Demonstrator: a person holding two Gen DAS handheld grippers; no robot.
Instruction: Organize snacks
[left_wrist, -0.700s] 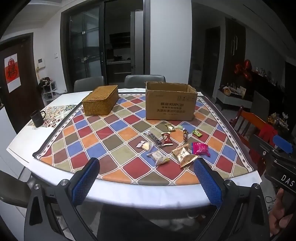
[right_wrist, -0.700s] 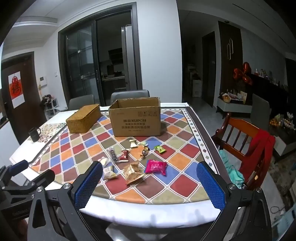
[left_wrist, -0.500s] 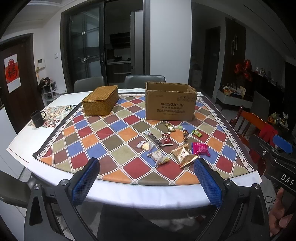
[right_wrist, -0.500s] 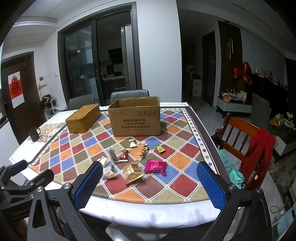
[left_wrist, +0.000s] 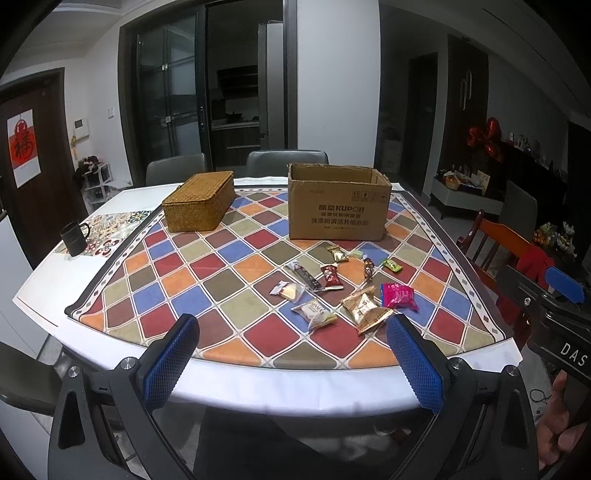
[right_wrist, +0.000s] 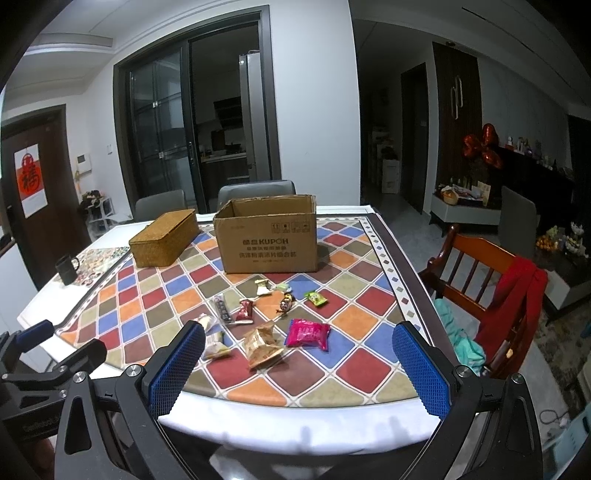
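left gripper (left_wrist: 291, 354) spread wide, empty, hanging off the table's (left_wrist: 258, 384) near edge; right gripper (right_wrist: 299, 363) just as wide, holding nothing. snacks (right_wrist: 273, 317) lie scattered toward the near right corner. behind them sits the open box (right_wrist: 269, 240), then the basket (right_wrist: 162, 238) toward the far left.

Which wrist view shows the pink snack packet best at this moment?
The right wrist view: the pink snack packet lies near the centre of the picture, large and unobstructed, between the open right gripper fingers. In the left wrist view the packet sits further right and looks smaller, though fully visible.
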